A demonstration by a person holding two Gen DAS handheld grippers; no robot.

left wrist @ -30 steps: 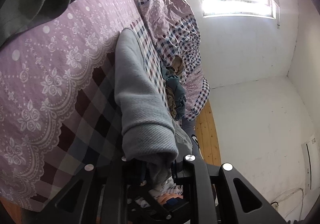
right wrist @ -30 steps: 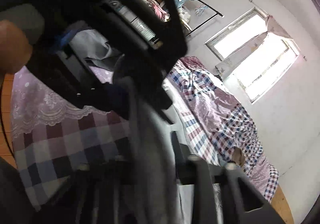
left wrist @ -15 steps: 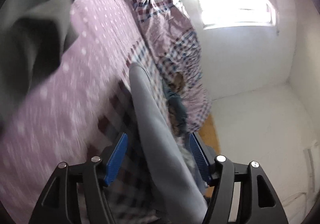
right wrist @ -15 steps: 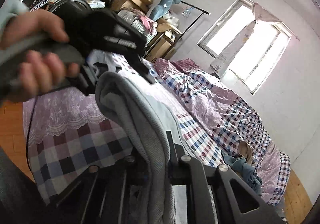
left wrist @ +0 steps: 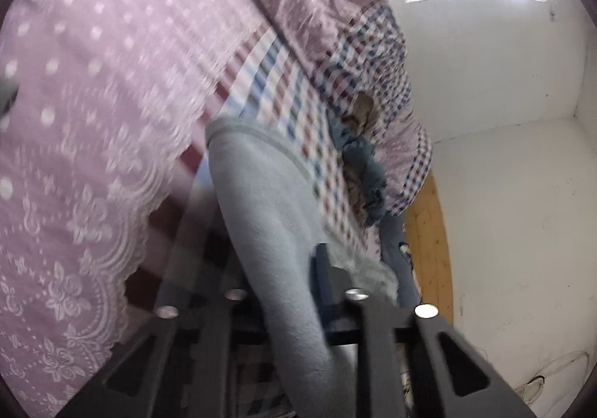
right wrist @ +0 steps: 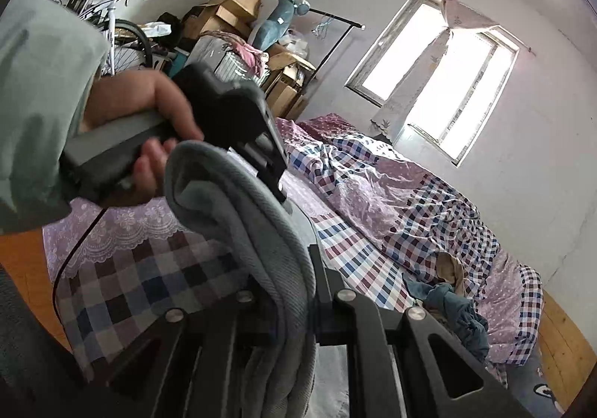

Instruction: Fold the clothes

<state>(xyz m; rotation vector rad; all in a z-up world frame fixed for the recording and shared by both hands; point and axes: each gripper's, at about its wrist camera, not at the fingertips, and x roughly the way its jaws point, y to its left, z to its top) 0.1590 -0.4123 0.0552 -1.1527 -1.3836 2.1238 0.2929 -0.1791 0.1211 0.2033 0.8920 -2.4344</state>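
A light grey sweatshirt (left wrist: 268,216) hangs over the bed (left wrist: 112,89), held between both grippers. My left gripper (left wrist: 287,268) is shut on a fold of it; the cloth runs up and away from the jaws. My right gripper (right wrist: 287,291) is shut on a thick bunched fold of the same sweatshirt (right wrist: 238,205). The left gripper's body and the hand holding it (right wrist: 156,134) show just above and left of that fold in the right wrist view.
The bed has a pink lace cover (right wrist: 123,227) and a checked sheet (right wrist: 358,257). A crumpled checked quilt (right wrist: 403,194) lies along the far side. Blue and tan clothes (right wrist: 451,298) lie near the foot. Bicycle and boxes (right wrist: 231,11) stand by the wall.
The left gripper was open around the sweatshirt half a second ago and has closed on it. It has moved up and away from the right gripper, which still holds its fold.
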